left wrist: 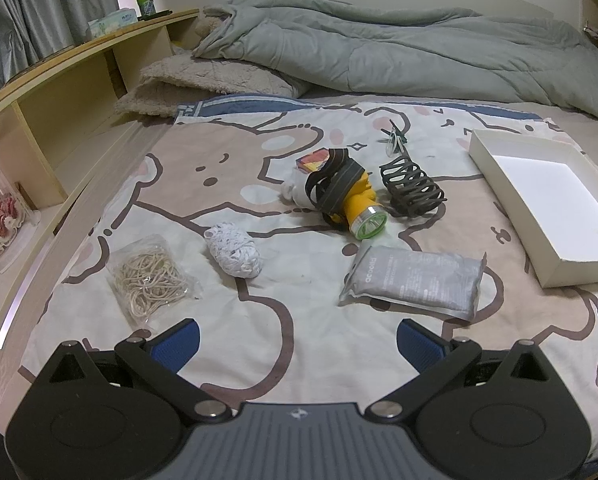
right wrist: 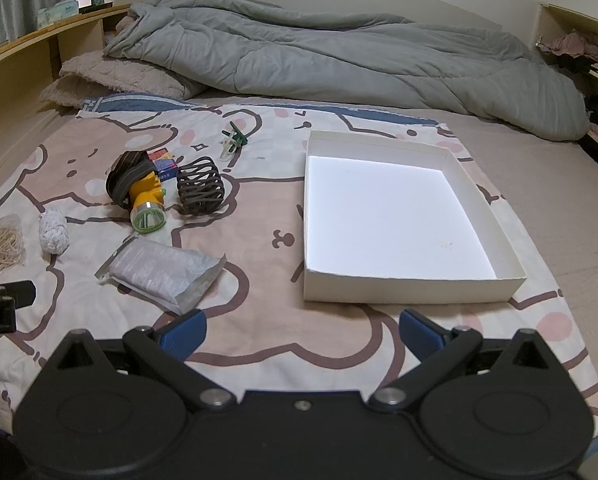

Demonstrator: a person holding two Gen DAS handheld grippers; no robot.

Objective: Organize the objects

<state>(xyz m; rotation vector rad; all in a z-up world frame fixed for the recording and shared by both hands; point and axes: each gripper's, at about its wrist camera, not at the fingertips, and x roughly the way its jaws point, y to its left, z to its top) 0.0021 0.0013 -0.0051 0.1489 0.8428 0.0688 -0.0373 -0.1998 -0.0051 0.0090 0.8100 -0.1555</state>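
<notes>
From the left wrist view, the left gripper [left wrist: 298,340] hangs over the bed [left wrist: 259,360] with its jaws spread wide and nothing between them, tilted down toward the clutter, probably to choose a first pick. Taking the white box [left wrist: 555,272] as landmark, the grey pouch [left wrist: 413,278] lies nearest on its left, the yellow flashlight [left wrist: 361,210] and dark coiled cord [left wrist: 413,188] beyond that, the white cord bundle [left wrist: 235,252] and bagged rubber bands [left wrist: 151,280] farthest. From the right wrist view, the right gripper [right wrist: 302,332] is equally wide and empty, just before the white box's [right wrist: 411,290] near wall; the box holds nothing, apparently awaiting the loose items.
</notes>
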